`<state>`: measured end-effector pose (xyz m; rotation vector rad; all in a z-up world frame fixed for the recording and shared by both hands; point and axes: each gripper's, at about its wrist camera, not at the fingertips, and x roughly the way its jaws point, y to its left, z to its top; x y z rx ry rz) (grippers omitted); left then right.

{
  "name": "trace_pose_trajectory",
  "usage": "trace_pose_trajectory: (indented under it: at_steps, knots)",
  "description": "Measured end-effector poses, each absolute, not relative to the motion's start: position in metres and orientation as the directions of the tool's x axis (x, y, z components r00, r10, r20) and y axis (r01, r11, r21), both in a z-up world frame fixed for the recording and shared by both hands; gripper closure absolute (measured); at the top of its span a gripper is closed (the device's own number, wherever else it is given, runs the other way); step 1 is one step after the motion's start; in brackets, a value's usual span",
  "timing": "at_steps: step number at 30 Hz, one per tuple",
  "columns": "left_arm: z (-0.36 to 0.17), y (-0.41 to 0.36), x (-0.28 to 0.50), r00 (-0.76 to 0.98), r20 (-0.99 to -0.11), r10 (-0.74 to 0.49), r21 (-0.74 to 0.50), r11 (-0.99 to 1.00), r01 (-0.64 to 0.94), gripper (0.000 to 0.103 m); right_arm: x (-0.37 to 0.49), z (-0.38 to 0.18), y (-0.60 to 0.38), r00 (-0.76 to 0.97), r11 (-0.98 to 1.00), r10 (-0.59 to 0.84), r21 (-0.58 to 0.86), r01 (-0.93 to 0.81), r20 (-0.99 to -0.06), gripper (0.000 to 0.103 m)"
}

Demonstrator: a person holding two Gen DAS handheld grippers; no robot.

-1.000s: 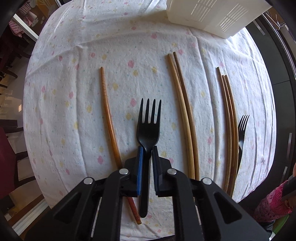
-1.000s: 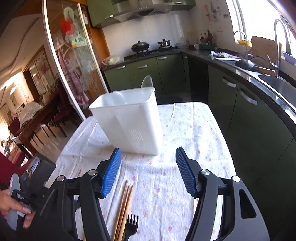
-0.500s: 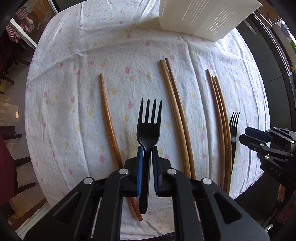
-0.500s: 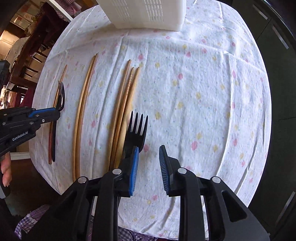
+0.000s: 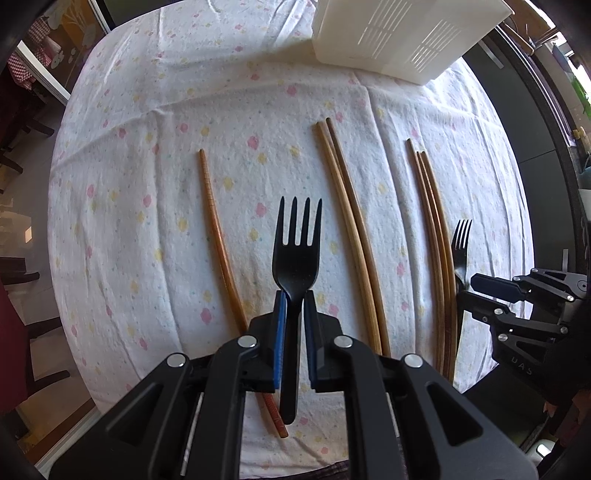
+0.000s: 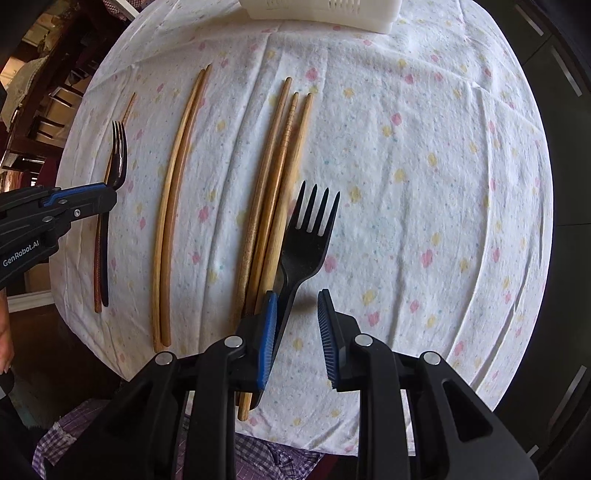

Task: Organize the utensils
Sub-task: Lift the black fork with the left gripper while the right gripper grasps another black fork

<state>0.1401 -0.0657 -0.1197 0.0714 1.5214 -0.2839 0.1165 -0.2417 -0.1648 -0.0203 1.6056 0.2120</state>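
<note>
L gripper [image 5: 294, 314] pinches a black plastic fork [image 5: 295, 258] by the handle, above the tabletop's [image 5: 147, 221] near edge; R gripper [image 6: 295, 325] hangs spread around a second black fork [image 6: 308, 236] lying beside three chopsticks [image 6: 273, 177]; white utensil basket [image 5: 399, 33] at far edge.

Forks [image 5: 295, 254]: two, black
Chopsticks [image 6: 168, 206]: six — one reddish single [image 5: 216, 236], one pale pair, one darker group of three [image 6: 275, 177]
White slotted bins [image 5: 402, 33]: one
Flowered cloths [image 6: 424, 166]: one
Grippers: two — left [image 5: 294, 328], right [image 6: 296, 325]
</note>
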Motion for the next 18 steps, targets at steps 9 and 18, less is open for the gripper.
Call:
trace_pose_trajectory:
  at_steps: [9,18]
  knots:
    - [-0.117,-0.072,0.135,0.039,-0.987,-0.157,-0.143,0.960,0.242,0.093,0.124,-0.175,-0.207,-0.044,0.981,0.013,0.021,-0.191,-0.999,0.092]
    - [-0.088,-0.070,0.130,0.117,-0.968,-0.221,-0.181,0.943,0.281,0.093,0.105,-0.151,-0.238,0.145,0.969,0.227,0.209,-0.129,-0.963,0.094]
